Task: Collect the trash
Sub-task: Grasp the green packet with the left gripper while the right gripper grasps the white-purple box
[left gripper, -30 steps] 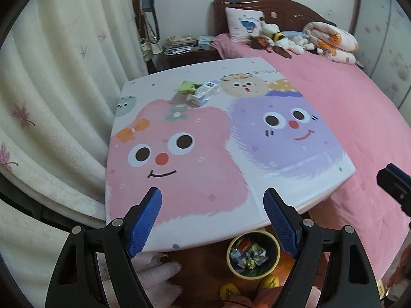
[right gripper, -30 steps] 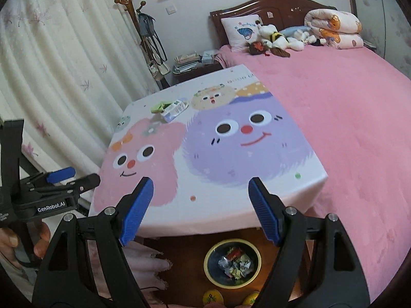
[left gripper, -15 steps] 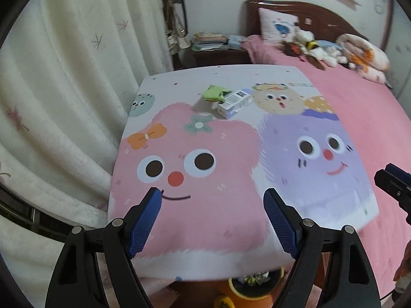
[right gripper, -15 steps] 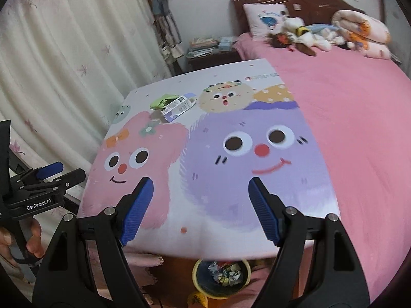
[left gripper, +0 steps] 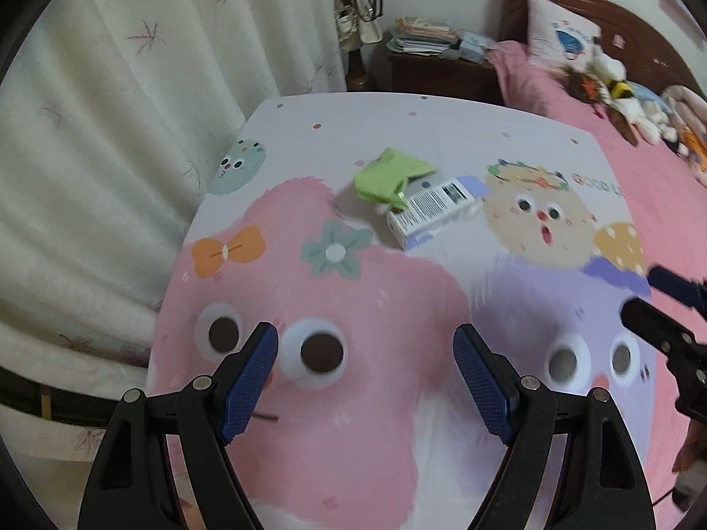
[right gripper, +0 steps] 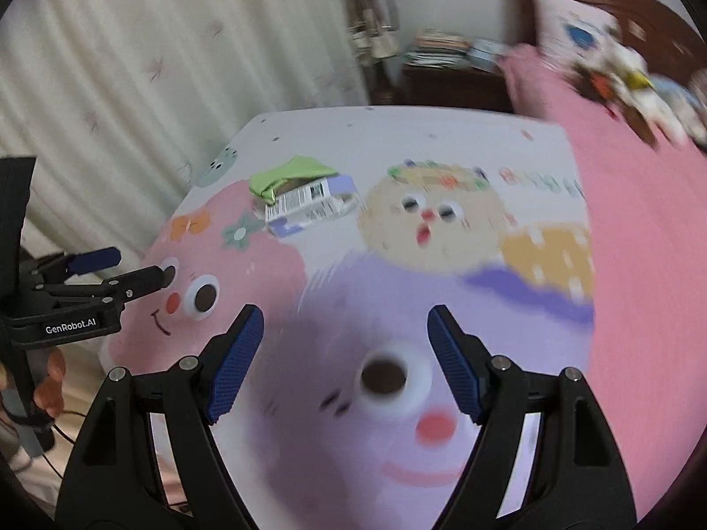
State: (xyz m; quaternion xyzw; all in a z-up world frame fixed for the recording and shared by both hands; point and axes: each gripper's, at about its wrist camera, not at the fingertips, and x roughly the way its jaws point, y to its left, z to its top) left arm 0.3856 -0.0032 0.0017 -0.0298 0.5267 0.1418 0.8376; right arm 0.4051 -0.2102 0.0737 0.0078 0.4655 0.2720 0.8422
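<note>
A table [left gripper: 442,132] printed with cartoon faces is seen beside a pink bed [left gripper: 654,168], cream curtain [left gripper: 132,88] to the left. At its far part a small white box [left gripper: 435,212] is laid flat, long axis running near-left to far-right, barcode up, touching crumpled green paper [left gripper: 389,174]. Left gripper [left gripper: 366,382] and right gripper [right gripper: 345,362] are held spread wide, nothing between.

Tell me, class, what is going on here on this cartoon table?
A person holds a claw in each hand, collecting trash. The left claw and the right claw are both open and empty, above the near part of the cartoon-printed tabletop. Farther across it lie a crumpled green paper wrapper and a small white and lilac cardboard box, touching each other. Neither is gripped yet.
</note>
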